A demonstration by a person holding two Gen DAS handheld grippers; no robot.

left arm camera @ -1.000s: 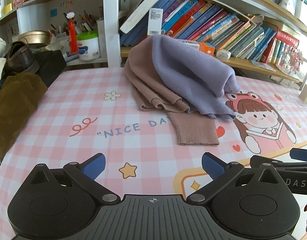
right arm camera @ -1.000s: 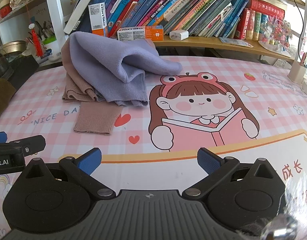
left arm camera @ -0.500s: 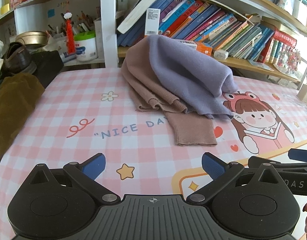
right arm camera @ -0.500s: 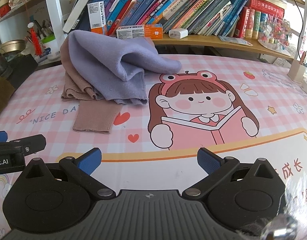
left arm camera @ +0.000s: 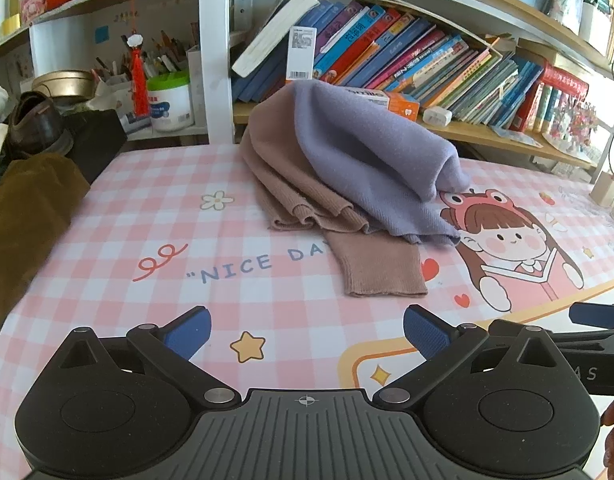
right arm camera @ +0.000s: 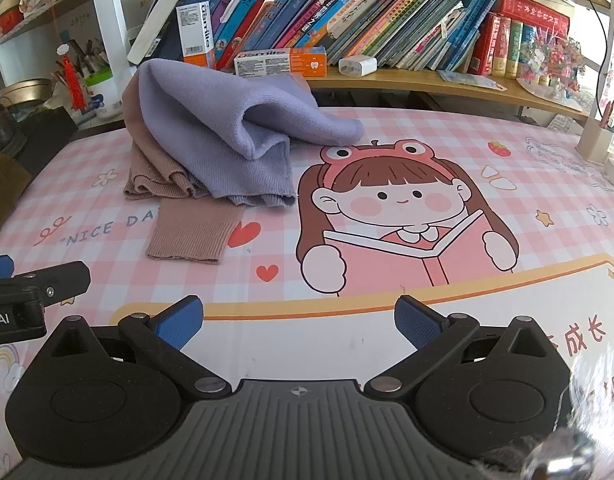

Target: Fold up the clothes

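A lilac knit garment (left arm camera: 371, 168) lies heaped over a tan knit garment (left arm camera: 299, 200) at the back of the table; a tan sleeve (left arm camera: 381, 268) sticks out toward me. Both also show in the right wrist view: the lilac garment (right arm camera: 227, 136), the tan sleeve (right arm camera: 191, 232). My left gripper (left arm camera: 307, 332) is open and empty, low over the tablecloth, short of the sleeve. My right gripper (right arm camera: 297, 320) is open and empty, to the right of the left one, over the cartoon girl print.
A pink checked tablecloth (left arm camera: 155, 216) covers the table. A bookshelf (left arm camera: 427, 60) full of books stands right behind the clothes. A brown cloth (left arm camera: 23, 216), a shoe (left arm camera: 35, 124) and a dark box lie at the left edge. A pen cup (right arm camera: 595, 140) stands far right.
Both grippers have crept a little forward toward the clothes; the pile looks slightly nearer. Both stay open and the clothes have not moved.
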